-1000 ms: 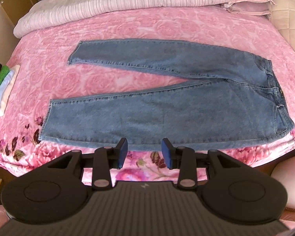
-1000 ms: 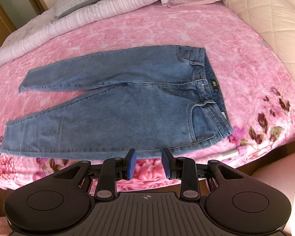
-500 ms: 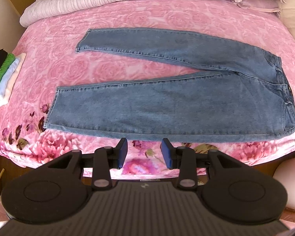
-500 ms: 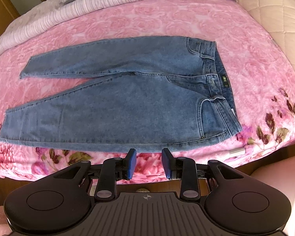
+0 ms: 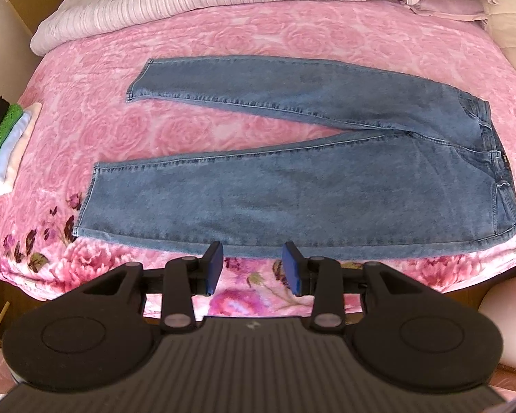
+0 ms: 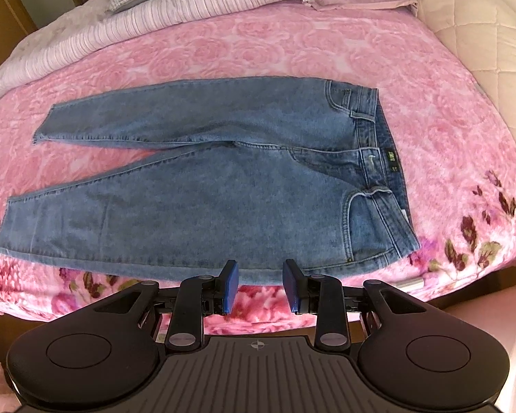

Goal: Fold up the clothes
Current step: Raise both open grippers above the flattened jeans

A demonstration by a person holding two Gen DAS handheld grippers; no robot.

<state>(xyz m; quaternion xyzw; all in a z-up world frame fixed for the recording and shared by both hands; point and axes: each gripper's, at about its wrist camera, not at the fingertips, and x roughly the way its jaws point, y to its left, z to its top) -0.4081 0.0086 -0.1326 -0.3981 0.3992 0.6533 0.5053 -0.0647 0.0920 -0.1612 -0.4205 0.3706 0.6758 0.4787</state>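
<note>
The jeans (image 5: 292,189) lie flat across the pink bed (image 5: 223,38), legs to the left of the frame and waist to the right, just past both empty, half-open claws, left claw (image 5: 252,268) near the leg, right claw (image 6: 259,287) nearer the waist

Both views are bright and evenly lit by soft daylight, with few hard shadows; a faint shade lies under the near edge of the jeans (image 5: 292,189). Fisheye bending curves the pink bedspread (image 6: 430,110) strongly toward the edges, corners go dark, and far bedding looks slightly washed out and soft
</note>
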